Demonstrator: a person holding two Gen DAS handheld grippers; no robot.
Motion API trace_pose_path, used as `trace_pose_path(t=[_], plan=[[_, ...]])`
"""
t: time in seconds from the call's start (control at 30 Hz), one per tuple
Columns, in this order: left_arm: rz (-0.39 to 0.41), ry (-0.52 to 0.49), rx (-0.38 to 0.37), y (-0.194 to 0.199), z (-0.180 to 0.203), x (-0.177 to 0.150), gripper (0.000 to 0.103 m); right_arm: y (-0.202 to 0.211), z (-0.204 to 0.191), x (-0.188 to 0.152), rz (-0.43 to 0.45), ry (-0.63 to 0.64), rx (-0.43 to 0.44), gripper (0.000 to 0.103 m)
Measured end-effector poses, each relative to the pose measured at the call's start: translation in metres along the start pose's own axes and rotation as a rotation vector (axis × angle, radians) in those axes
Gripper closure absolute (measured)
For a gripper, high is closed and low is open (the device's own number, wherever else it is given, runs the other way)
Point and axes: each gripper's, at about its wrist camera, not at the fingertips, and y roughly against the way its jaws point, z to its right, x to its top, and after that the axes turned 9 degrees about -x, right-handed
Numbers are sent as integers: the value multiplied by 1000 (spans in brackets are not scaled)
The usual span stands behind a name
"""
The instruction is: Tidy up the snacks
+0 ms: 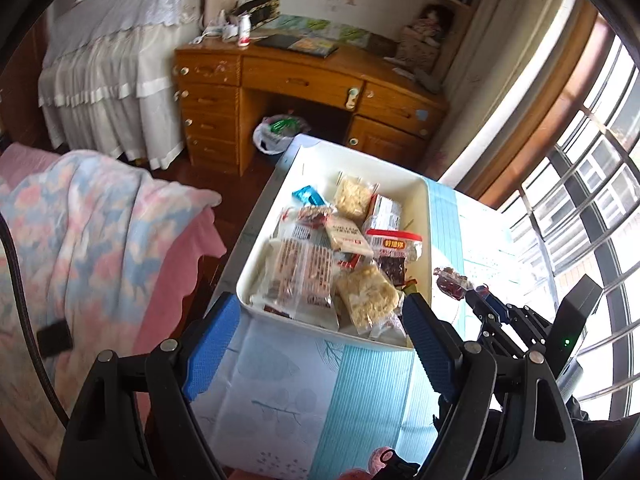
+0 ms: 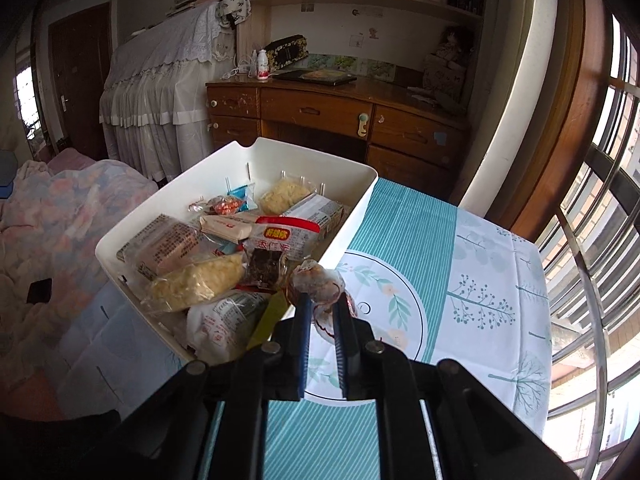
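White plastic rectangular bin (image 1: 426,216), heaped with wrapped snacks, is framed by the left hand-held gripper (image 1: 320,344), spread and empty, just before it. By the right hand-held gripper (image 2: 322,312) a clear-wrapped brown snack (image 2: 316,284) is pinched beside the bin's corner; it could be dropped onto the counter (image 2: 440,248) if the crinkly wrapper slips.
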Motion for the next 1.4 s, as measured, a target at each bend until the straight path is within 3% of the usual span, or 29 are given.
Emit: trace_pose_path(t=[0.23, 0.43, 0.53, 0.7, 0.77, 0.83, 0.9, 1.07, 1.4], plan=[[6, -88, -44, 13, -20, 11, 21, 16, -35, 14, 43, -58, 0, 92], [47, -136, -62, 31, -36, 16, 21, 16, -78, 16, 17, -76, -1, 92], [53, -163, -73, 36, -39, 15, 21, 18, -86, 17, 7, -119, 21, 91], [50, -213, -103, 41, -32, 9, 21, 31, -88, 11, -7, -170, -31, 91], [47, -231, -134, 44, -26, 5, 21, 40, -83, 5, -27, -204, -51, 87], [37, -253, -153, 45, -19, 0, 21, 51, -75, -2, -46, -236, -76, 73], [26, -275, -162, 45, -10, -6, 20, 65, -66, -10, -57, -269, -100, 68], [24, -314, -157, 48, 14, -19, 18, 99, -43, -30, -116, -321, -164, 61], [12, -337, -194, 77, 82, -43, 11, 189, 8, -47, -182, -381, -147, 37]])
